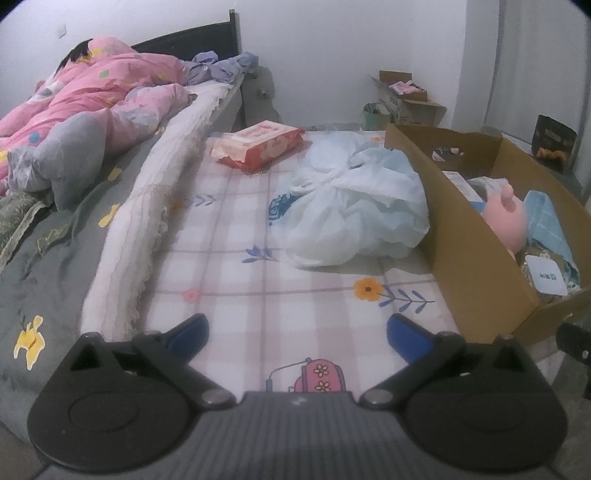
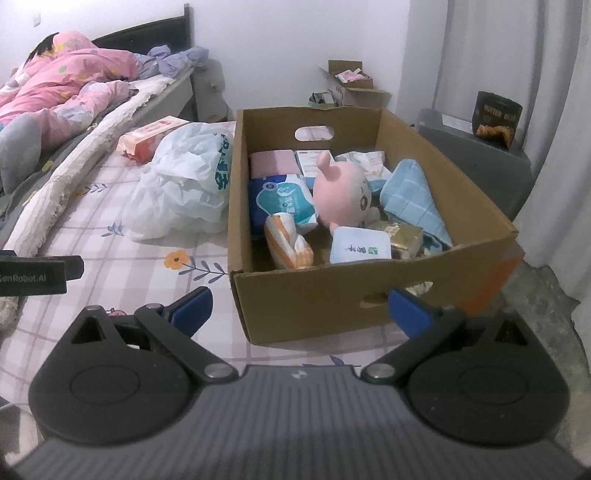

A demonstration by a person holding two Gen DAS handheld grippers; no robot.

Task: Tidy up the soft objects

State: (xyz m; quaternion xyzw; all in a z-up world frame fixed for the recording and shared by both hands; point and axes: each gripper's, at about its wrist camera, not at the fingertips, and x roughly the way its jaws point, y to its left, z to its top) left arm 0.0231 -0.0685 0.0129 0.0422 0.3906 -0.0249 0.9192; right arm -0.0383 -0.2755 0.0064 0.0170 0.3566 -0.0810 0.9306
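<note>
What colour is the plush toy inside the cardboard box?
The plush toy is pink; the right wrist view shows it best, inside the cardboard box.

Plain white walls, unmarked apart from a small switch plate high at the left. A bed with a dark headboard stands against the far wall, carrying a rumpled pink quilt over a grey sheet. A checked floral mattress cover lies alongside it. Pale curtains hang at the right. The floor there is bare grey concrete. Lighting is dim and even.
</note>
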